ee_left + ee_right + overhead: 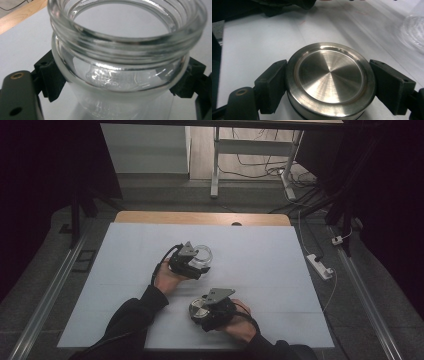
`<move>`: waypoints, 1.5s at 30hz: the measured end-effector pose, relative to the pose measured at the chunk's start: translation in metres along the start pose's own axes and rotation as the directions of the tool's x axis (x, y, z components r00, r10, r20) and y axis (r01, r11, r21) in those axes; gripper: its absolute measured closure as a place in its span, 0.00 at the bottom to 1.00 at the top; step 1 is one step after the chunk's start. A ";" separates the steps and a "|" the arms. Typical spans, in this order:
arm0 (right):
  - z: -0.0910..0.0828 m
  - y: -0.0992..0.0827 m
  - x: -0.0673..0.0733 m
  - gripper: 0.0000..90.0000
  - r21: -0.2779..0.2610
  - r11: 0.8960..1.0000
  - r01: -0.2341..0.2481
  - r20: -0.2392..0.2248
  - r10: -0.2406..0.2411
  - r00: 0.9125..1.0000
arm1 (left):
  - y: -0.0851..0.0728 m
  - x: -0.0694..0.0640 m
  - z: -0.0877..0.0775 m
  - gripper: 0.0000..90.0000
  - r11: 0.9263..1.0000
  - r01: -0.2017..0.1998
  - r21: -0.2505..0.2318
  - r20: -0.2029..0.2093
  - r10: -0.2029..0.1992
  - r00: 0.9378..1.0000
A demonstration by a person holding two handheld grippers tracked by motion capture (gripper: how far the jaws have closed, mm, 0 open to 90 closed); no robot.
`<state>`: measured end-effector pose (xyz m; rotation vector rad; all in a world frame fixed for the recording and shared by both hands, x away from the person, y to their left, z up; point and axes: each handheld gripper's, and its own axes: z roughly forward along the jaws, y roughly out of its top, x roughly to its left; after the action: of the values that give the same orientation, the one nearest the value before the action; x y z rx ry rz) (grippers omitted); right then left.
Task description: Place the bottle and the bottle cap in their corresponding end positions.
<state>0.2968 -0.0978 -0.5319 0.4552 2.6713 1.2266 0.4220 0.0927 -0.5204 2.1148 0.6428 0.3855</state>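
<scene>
On the white table cover (260, 255), near its middle, your left gripper (196, 265) has its jaws clamped on the clear glass jar (201, 254), one pad on either side just below the threaded neck. The jar's long axis runs about upright, its open mouth facing up. Nearer to you, your right gripper (200, 312) pinches the round steel lid (199, 308) by its rim, its flat brushed top facing up, clear of the jar. A wooden table edge (200, 217) shows beyond the cover; past it lie dark floor and cables.
</scene>
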 end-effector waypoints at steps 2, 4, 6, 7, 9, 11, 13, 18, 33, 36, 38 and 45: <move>0.001 0.000 -0.002 0.20 0.001 1.000 -0.001 0.007 0.001 1.000 | -0.001 0.001 0.002 0.17 1.000 0.002 0.003 -0.005 -0.002 1.000; 0.002 -0.001 -0.004 0.20 0.000 1.000 0.000 0.016 0.000 1.000 | -0.001 0.001 0.004 0.17 1.000 0.003 0.005 -0.005 -0.003 1.000; 0.003 -0.001 -0.006 0.20 0.002 1.000 -0.005 0.027 0.005 1.000 | -0.002 0.002 0.005 0.17 1.000 0.005 0.003 -0.002 -0.005 1.000; 0.004 -0.002 -0.007 0.20 0.006 1.000 -0.004 0.031 0.003 1.000 | -0.002 0.002 0.006 0.17 1.000 0.009 0.001 0.000 -0.009 1.000; 0.007 -0.003 -0.008 0.20 0.019 1.000 0.009 0.044 -0.010 0.999 | -0.002 0.003 0.007 0.17 1.000 0.016 -0.003 0.003 -0.016 1.000; 0.009 -0.003 -0.007 0.20 0.039 0.999 0.022 0.054 -0.024 0.998 | -0.003 0.004 0.007 0.17 1.000 0.021 -0.005 0.009 -0.021 1.000; 0.010 -0.002 -0.006 0.20 0.052 0.998 0.028 0.063 -0.031 0.998 | -0.005 0.006 0.007 0.17 1.000 0.029 -0.008 0.017 -0.029 0.999; 0.010 -0.003 -0.008 0.19 0.065 0.998 0.010 0.056 -0.014 0.998 | -0.008 0.009 0.007 0.17 0.999 0.049 -0.013 0.035 -0.049 0.998; 0.005 0.000 -0.011 0.13 0.046 0.997 -0.055 0.067 0.052 0.996 | -0.002 0.007 0.002 0.15 0.997 0.069 0.016 0.026 -0.070 0.997; 0.002 0.001 -0.012 0.12 0.035 0.997 -0.063 0.064 0.061 0.996 | 0.000 0.008 -0.003 0.12 0.997 0.076 0.008 0.036 -0.076 0.996; 0.000 0.002 -0.012 0.11 0.026 0.997 -0.067 0.061 0.065 0.996 | 0.001 0.007 -0.006 0.10 0.997 0.073 0.008 0.028 -0.073 0.997; -0.007 0.005 -0.011 0.09 -0.002 0.997 -0.079 0.053 0.079 0.995 | 0.003 0.004 -0.013 0.06 0.997 0.069 0.019 0.033 -0.070 0.997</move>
<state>0.3063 -0.1031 -0.5232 0.5900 2.6322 1.2172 0.4201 0.1022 -0.5108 2.1051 0.7000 0.3056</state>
